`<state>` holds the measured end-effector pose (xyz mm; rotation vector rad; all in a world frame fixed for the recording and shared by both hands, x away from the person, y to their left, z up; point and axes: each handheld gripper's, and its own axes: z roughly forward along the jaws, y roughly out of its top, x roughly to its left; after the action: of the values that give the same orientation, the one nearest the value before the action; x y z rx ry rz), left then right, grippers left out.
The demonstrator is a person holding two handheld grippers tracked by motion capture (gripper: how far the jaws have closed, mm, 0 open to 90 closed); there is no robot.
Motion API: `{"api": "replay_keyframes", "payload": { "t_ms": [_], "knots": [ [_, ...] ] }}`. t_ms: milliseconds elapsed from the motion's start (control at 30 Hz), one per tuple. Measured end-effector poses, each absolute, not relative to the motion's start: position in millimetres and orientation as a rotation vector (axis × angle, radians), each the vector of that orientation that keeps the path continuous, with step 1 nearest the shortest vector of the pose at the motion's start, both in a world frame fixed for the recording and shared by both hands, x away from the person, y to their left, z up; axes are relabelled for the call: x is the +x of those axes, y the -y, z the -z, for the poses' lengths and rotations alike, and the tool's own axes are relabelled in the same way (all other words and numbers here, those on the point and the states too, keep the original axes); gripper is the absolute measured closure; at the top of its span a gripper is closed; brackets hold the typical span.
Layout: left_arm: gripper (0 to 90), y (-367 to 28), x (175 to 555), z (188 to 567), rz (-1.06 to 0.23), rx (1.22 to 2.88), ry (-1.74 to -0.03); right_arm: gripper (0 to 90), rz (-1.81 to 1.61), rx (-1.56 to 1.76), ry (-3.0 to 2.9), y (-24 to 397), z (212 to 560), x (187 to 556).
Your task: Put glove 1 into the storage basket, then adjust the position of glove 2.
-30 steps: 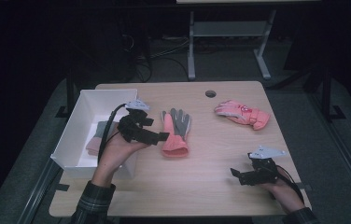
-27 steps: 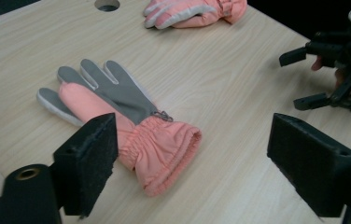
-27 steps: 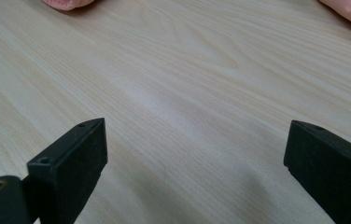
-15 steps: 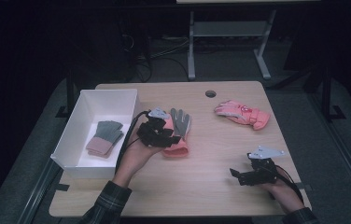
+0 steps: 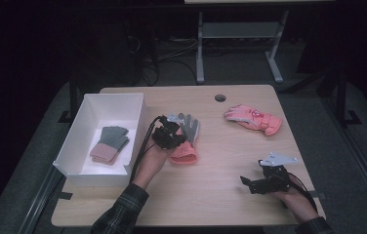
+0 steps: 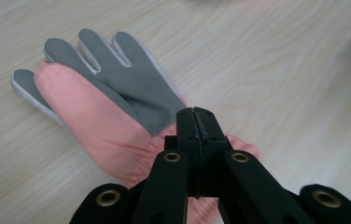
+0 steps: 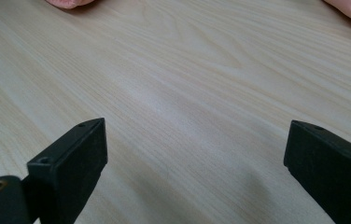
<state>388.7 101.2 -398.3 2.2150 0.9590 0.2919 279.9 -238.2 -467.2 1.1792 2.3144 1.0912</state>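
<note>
Landmark: white box (image 5: 91, 146) at the table's left end.
Left gripper (image 5: 172, 138): jaws have just been closing, now pinched together on the pink-and-grey glove (image 6: 108, 100).
Glove: flat on the table, just right of the box.
Right gripper (image 5: 251, 183): jaws gaping, empty, well right of the box.

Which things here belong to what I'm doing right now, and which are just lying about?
In the job:
- left tongs, shut on the pink-and-grey glove
- pink-and-grey glove
- white box, knit gloves inside

Lying about:
- pink ski glove, far side
- right tongs, open over bare table
</note>
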Motion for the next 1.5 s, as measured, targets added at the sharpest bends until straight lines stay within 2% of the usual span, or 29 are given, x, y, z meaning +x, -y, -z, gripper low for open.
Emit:
{"api": "replay_keyframes", "payload": {
  "t_ms": [567,933,1500],
  "knots": [
    [89.6,-89,422,433,-0.293,2.248,-0.997,5.7,-1.097,1.179,-2.322,239,468,281],
    [89.7,-83,408,435,-0.218,2.299,-0.917,5.7,-1.095,1.172,-2.332,237,468,281],
    [89.7,-68,362,430,-0.09,2.375,-0.784,5.7,-1.097,1.176,-2.325,238,468,281]
  ]
}}
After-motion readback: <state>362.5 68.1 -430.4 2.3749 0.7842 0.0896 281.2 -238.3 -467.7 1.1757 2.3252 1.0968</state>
